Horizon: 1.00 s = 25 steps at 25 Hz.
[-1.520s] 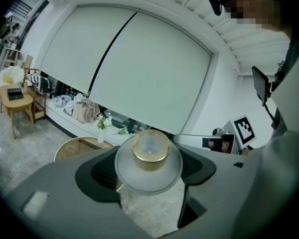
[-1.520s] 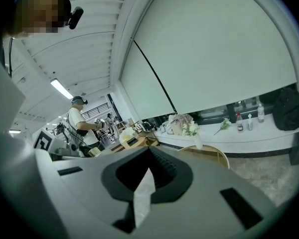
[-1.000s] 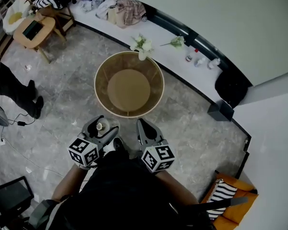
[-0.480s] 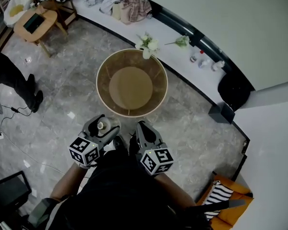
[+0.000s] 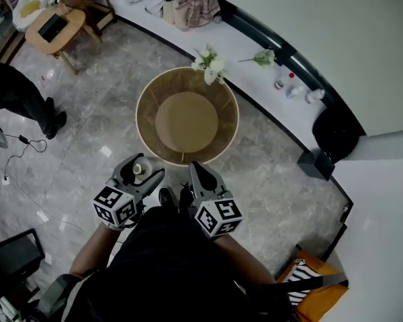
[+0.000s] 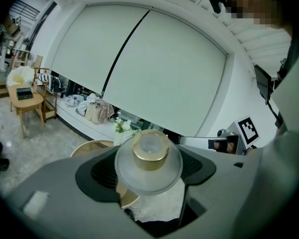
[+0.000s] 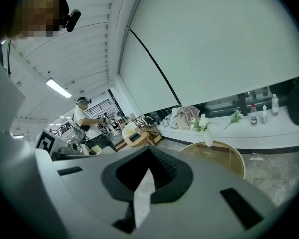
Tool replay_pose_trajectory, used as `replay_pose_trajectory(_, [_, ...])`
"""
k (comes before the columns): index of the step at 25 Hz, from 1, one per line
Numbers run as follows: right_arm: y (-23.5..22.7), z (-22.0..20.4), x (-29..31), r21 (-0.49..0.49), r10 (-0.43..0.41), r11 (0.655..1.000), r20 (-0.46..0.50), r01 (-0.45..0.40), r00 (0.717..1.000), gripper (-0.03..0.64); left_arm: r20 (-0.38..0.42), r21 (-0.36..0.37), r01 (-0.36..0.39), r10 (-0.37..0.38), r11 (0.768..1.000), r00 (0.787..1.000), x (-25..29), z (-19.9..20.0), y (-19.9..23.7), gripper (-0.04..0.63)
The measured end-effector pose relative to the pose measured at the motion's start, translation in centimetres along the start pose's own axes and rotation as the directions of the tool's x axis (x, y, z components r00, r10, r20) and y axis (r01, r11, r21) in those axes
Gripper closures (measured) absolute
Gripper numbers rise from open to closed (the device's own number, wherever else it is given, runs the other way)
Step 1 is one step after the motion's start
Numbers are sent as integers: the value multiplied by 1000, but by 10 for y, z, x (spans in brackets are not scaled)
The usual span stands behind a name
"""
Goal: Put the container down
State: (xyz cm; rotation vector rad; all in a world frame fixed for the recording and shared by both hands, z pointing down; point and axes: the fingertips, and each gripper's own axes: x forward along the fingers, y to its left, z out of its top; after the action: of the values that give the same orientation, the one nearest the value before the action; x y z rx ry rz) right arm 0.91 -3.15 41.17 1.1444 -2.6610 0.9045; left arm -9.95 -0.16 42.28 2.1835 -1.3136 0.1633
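Lower centre: the left gripper (image 5: 144,168) clamps a frosted, gold-capped container (image 6: 149,156); the right gripper (image 5: 196,170), jaws pressed together and empty, hangs near a round rimmed table (image 5: 187,121).

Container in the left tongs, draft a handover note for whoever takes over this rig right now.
Left tongs: shut on the container, a small clear jar with a gold cap, held over the floor.
Right tongs: shut, empty.
Round table: just ahead of both tongs.
Done: container is in hand, close to the table.
Left: set it down, probably on the table, then open the left tongs.
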Motion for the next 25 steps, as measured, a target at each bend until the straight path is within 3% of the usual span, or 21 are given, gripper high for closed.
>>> replay_pose_trajectory(5, [-40,12,18,21,4,1000,-33,-3,999,609,-26,-13,-16,16,1000,1000,44,6,2,253])
replay_pose_trajectory(10, [-77,16,40,37,19,999,-81,-16,997,609,-75,115,-58,67,992,995,86,10,7,253])
replay_pose_trajectory(15, [-105,32,58,37,36,999,-91,-33,995,609,-68,63,-84,88,994,994,116,18,15,253])
replay_pose_trajectory(25, [-130,43,82,43,75,997,-123,-70,990,609,-59,73,-171,176,983,983,147,36,37,253])
